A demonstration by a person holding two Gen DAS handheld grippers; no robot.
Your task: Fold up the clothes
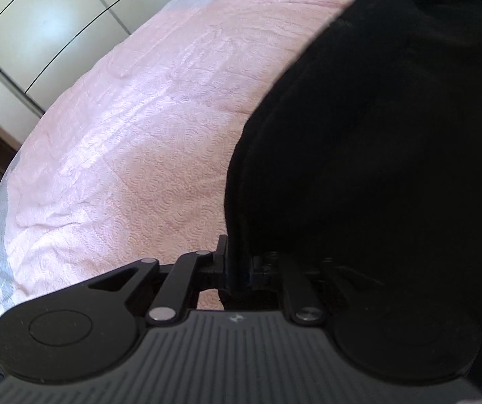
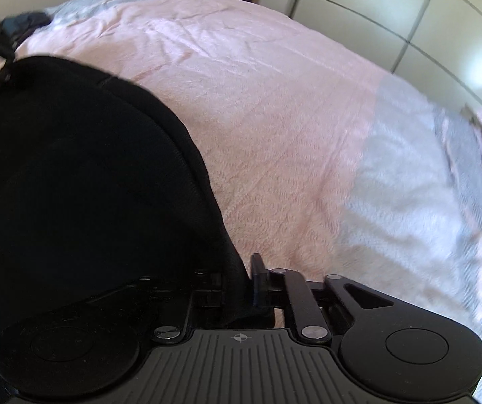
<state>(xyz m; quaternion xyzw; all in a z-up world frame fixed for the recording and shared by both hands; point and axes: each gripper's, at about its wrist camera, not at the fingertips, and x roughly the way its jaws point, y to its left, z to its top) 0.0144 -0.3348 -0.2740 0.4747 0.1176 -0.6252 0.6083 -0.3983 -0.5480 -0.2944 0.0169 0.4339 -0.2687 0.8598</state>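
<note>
While the black garment (image 1: 392,134) hangs as one dark sheet between your two tools, its edge runs into the jaws of each: in the left wrist view the cloth passes between the left gripper (image 1: 241,262) fingers and fills everything to that tool's right, and in the right wrist view it passes between the right gripper (image 2: 241,282) fingers and fills everything to that tool's left. You have cloth lying in both gaps, but black fabric against black fingers hides the pads, so you cannot tell whether either tool is clamped on it or standing slightly apart around it. Ahead of both tools spreads the pink bedspread (image 1: 133,155), wrinkled and bare of other clothes where you can see it, with a paler grey band toward its edges and white wardrobe doors (image 1: 39,20) beyond. Judging from this, you are early in the fold: the garment is stretched out over the bed, no crease or doubled layer shows, and laying it flat and folding it all remain.
</note>
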